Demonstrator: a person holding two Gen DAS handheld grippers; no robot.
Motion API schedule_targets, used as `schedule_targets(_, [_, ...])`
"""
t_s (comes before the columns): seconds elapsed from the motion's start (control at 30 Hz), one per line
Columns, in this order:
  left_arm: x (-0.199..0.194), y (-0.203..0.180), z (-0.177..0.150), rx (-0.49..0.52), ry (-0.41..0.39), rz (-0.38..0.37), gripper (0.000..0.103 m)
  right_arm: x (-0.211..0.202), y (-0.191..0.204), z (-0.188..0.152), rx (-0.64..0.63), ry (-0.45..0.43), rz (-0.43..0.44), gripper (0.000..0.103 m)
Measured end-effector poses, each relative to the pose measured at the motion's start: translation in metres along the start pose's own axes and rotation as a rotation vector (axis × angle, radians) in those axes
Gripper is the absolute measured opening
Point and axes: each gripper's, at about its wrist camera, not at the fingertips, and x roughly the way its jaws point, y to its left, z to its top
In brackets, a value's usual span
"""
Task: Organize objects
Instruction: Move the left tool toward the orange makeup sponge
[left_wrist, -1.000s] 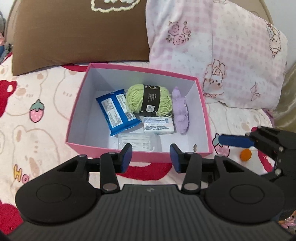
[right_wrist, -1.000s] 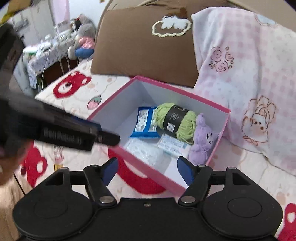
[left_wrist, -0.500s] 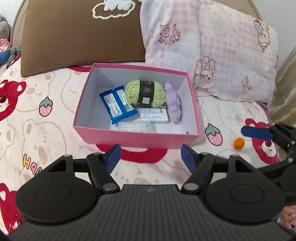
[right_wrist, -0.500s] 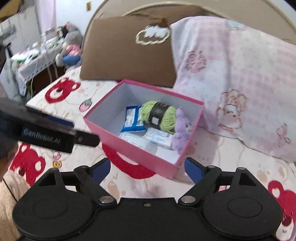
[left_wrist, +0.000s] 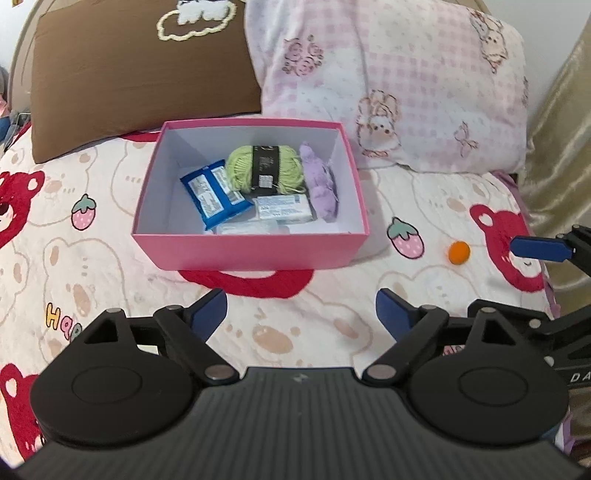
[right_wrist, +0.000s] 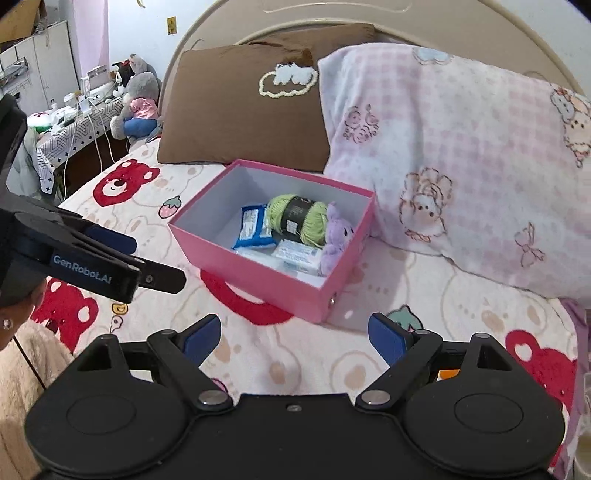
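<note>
Holding both grippers over the bed (left_wrist: 303, 332), you have nothing in either. Your left gripper (left_wrist: 301, 317) has just been spreading its fingers, now wide, nothing between them. Your right gripper (right_wrist: 294, 334) is spread wide too, empty. Pink box (left_wrist: 251, 254) sits ahead near the pillows, holding green yarn (left_wrist: 264, 168), blue packet (left_wrist: 212, 194), purple plush (left_wrist: 321, 184), white packet (left_wrist: 282, 208) and what looks like a clear bag at the front wall. Orange ball (left_wrist: 459, 252) lies on the bed right of the box, apart from it, near your right gripper's fingertip.
</note>
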Motion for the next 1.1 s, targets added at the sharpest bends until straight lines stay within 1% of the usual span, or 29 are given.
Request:
schedule_targets(0.27, [0.003, -0.028, -0.005, 0.010, 0.007, -0.015, 0.092, -0.012, -0.026, -0.024, 0.023, 0.004, 0.015, 0.090])
schedule_targets(0.4, [0.013, -0.046, -0.010, 0.022, 0.027, -0.024, 0.092, -0.013, -0.045, -0.036, 0.050, 0.007, 0.013, 0.090])
schedule_targets(0.53, [0.027, -0.066, -0.016, 0.063, 0.061, -0.042, 0.092, -0.012, -0.061, -0.048, 0.061, 0.018, 0.012, 0.090])
schedule_targets(0.63, [0.034, -0.082, -0.020, 0.086, 0.076, -0.047, 0.092, -0.010, -0.069, -0.057, 0.047, 0.024, -0.013, 0.090])
schedule_targets(0.73, [0.041, -0.094, -0.021, 0.089, 0.080, -0.071, 0.092, -0.008, -0.080, -0.066, 0.041, 0.018, -0.025, 0.090])
schedule_targets(0.83, [0.047, -0.105, -0.020, 0.107, 0.079, -0.084, 0.092, -0.005, -0.088, -0.075, 0.030, -0.016, -0.048, 0.090])
schedule_targets(0.9, [0.052, -0.109, -0.018, 0.093, 0.079, -0.081, 0.092, -0.002, -0.092, -0.081, 0.002, -0.046, -0.068, 0.090])
schedule_targets(0.97, [0.057, -0.111, -0.016, 0.072, 0.078, -0.094, 0.092, 0.001, -0.096, -0.087, -0.022, -0.067, -0.090, 0.090])
schedule_targets(1.03, [0.063, -0.112, -0.013, 0.056, 0.076, -0.089, 0.092, 0.006, -0.101, -0.089, -0.013, -0.058, -0.119, 0.090])
schedule_targets(1.1, [0.067, -0.113, -0.011, 0.041, 0.066, -0.096, 0.092, 0.009, -0.105, -0.092, -0.008, -0.053, -0.104, 0.090])
